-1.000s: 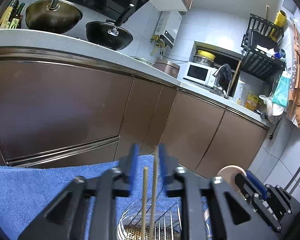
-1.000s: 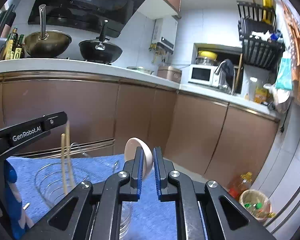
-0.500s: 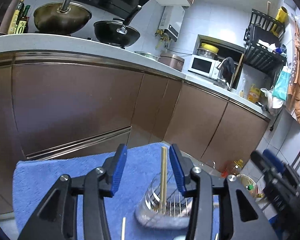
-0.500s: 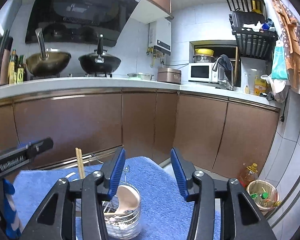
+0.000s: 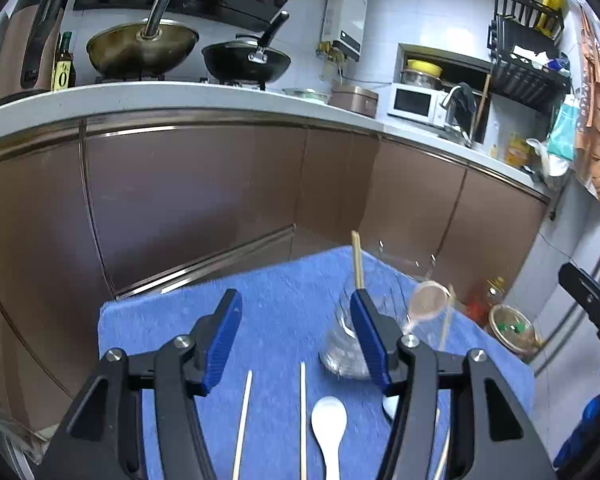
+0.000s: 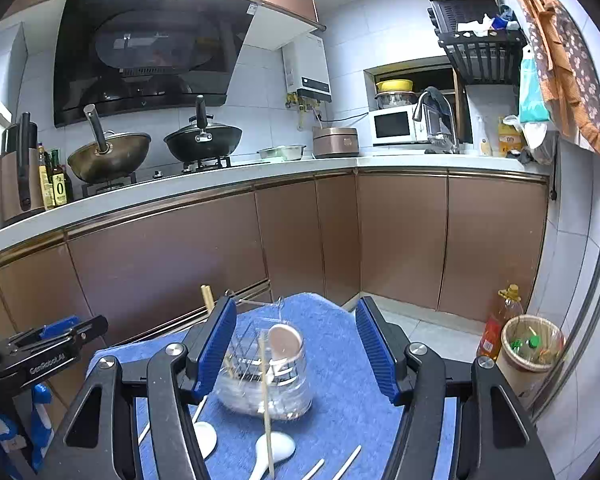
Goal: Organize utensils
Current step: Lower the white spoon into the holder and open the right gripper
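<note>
A clear utensil holder (image 6: 260, 384) stands on the blue towel (image 6: 340, 360), with a pair of chopsticks (image 5: 356, 260) and a pale spoon (image 6: 285, 341) upright in it. One more chopstick (image 6: 266, 400) leans against its front. My right gripper (image 6: 296, 352) hovers a little behind the holder, its jaws opening, and the pads touch nothing. My left gripper (image 5: 298, 336) is opening too and holds nothing; its right finger hides part of the holder (image 5: 342, 344). Loose chopsticks (image 5: 302, 420) and a white spoon (image 5: 330, 420) lie on the towel below it.
Two more white spoons (image 6: 278, 446) and loose chopsticks (image 6: 350, 460) lie near the towel's front. Brown cabinets (image 6: 160, 272) and a counter with pans run behind. A bin (image 6: 528, 346) and an oil bottle (image 6: 500, 320) stand on the floor at the right.
The left gripper let go of the chopsticks and the right let go of the spoon; both now stand in the holder. Both grippers opened and drew back from it.
</note>
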